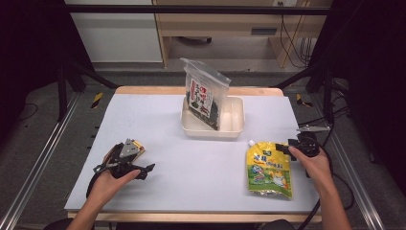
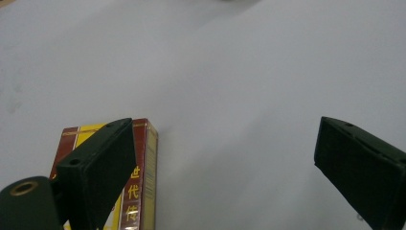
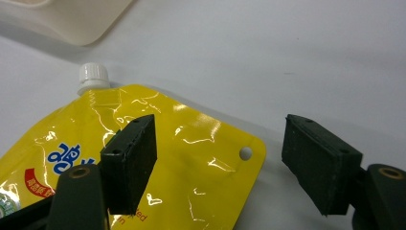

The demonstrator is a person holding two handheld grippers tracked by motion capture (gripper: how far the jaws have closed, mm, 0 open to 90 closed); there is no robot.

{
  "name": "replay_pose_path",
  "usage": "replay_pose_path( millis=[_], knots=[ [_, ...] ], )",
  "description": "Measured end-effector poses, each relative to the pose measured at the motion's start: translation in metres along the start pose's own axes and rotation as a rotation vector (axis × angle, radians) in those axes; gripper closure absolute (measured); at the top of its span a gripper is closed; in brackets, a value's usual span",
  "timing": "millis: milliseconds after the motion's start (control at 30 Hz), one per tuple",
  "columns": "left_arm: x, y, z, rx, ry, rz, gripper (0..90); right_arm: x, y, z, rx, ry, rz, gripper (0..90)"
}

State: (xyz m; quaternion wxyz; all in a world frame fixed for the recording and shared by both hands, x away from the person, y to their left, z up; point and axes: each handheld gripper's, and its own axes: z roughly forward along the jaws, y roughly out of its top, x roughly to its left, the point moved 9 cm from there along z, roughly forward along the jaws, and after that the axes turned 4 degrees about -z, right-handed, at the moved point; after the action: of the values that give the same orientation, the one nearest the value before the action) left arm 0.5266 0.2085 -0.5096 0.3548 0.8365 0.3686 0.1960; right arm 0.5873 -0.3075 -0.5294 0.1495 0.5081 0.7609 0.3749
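The yellow spouted pouch (image 1: pixel 269 168) lies flat on the table (image 1: pixel 191 163), near the cream tray (image 1: pixel 235 125) and on the person's side of it. The right gripper (image 1: pixel 292 147) sits at the pouch's upper right corner, jaws spread wide, one over the foil and one beyond the edge, pinching nothing. Far across from the tray, the left gripper (image 1: pixel 125 163) rests with jaws spread beside a red and yellow box (image 2: pixel 139 191).

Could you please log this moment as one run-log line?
right gripper: open, straddling yellow pouch corner | left gripper: open beside red box
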Motion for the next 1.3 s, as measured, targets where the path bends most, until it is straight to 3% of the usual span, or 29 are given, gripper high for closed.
replay_pose_path(
  millis=[400, 767, 1033, 1067, 1300],
  knots=[
    [-0.001, 0.0, 0.0, 0.002, -0.002, 0.005, 7.0, 0.006, -0.006, 0.001, 0.03, 0.041, -0.013, 35.2],
    [-0.001, 0.001, 0.0, 0.003, -0.001, 0.012, 7.1, 0.025, 0.0, -0.022, -0.038, 0.044, -0.071, 43.6],
    [-0.001, 0.002, -0.001, -0.001, 0.001, 0.012, 7.1, 0.042, -0.002, -0.03, -0.045, 0.05, -0.102, 50.0],
    [-0.001, 0.001, -0.001, 0.0, 0.0, 0.012, 7.1, 0.042, -0.004, -0.03, -0.041, 0.042, -0.129, 50.6],
    [-0.003, 0.001, 0.0, 0.004, -0.002, 0.016, 7.2, 0.035, -0.008, -0.024, -0.013, -0.016, -0.155, 60.8]
  ],
)
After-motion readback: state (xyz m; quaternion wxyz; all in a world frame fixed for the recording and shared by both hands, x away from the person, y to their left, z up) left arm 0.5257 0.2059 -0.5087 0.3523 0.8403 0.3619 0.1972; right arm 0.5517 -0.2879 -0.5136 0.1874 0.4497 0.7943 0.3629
